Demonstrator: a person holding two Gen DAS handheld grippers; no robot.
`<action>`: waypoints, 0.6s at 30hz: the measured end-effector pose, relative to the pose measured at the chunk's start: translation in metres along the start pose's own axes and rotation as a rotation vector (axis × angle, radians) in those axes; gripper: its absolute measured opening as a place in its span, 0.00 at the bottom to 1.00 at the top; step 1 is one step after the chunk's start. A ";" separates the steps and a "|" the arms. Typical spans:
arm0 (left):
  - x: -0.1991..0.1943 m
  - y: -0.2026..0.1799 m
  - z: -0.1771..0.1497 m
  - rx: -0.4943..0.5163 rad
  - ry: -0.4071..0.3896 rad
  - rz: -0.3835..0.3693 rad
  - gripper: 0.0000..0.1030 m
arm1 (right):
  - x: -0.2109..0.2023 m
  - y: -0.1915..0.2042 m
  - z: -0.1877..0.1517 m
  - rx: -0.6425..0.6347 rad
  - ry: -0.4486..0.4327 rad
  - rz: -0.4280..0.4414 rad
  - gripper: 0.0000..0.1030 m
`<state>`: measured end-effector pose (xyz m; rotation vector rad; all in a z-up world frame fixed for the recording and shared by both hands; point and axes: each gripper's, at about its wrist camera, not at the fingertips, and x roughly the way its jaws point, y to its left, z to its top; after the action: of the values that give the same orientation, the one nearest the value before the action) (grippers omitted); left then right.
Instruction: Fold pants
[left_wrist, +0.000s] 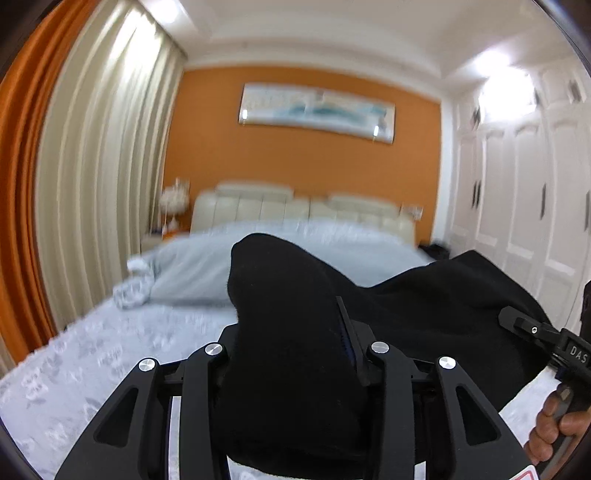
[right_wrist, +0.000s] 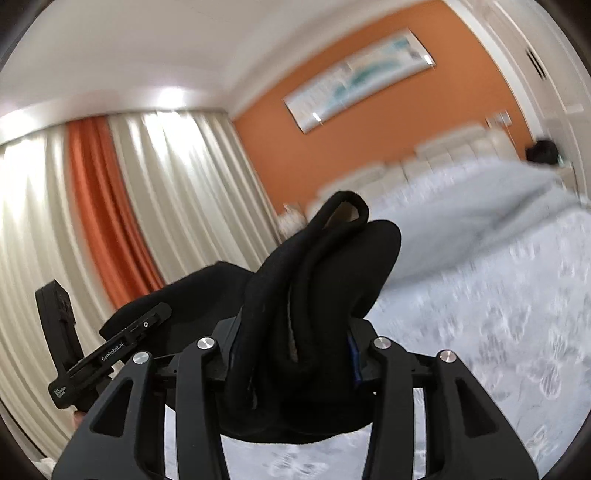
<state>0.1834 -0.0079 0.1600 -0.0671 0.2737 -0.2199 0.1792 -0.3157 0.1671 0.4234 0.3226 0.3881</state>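
Step in hand: the black pants (left_wrist: 295, 332) are being carried above the bed (left_wrist: 110, 350), lifted by two bunched parts of the cloth; which parts of the garment these are cannot be told.
Left gripper (left_wrist: 291, 325): narrowed onto a thick wad of the pants, which bulges up between the jaws and hides the fingertips.
Right gripper (right_wrist: 295, 332): likewise clamped on a folded bunch of the pants, a looped hem or band edge standing above it.
Pants, place: strung between the two grippers, sagging in the middle, above the bedspread rather than flat on it.
Next move, judged: the cloth likely needs lowering and spreading flat on the bed, both grips kept level so that the layers land aligned.
Surface: a pale grey patterned bedspread, with a rumpled quilt (left_wrist: 258, 251) near the cream padded headboard (left_wrist: 295, 210).
Room: an orange wall bearing a long framed picture (left_wrist: 317, 112), cream and orange curtains (left_wrist: 92, 166), white wardrobe doors (left_wrist: 524, 203).
Person: a hand (left_wrist: 554, 424) is seen on the right gripper's handle.
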 end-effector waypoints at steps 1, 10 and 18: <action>0.031 0.006 -0.024 -0.013 0.052 0.009 0.39 | 0.017 -0.018 -0.017 0.025 0.044 -0.024 0.41; 0.158 0.113 -0.218 -0.233 0.554 0.239 0.38 | 0.057 -0.154 -0.132 0.079 0.353 -0.467 0.44; 0.151 0.076 -0.133 -0.210 0.453 0.156 0.65 | 0.125 -0.058 -0.090 -0.117 0.351 -0.275 0.36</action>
<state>0.3046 0.0276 -0.0141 -0.2039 0.7503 -0.0470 0.2718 -0.2812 0.0355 0.1898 0.6874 0.2086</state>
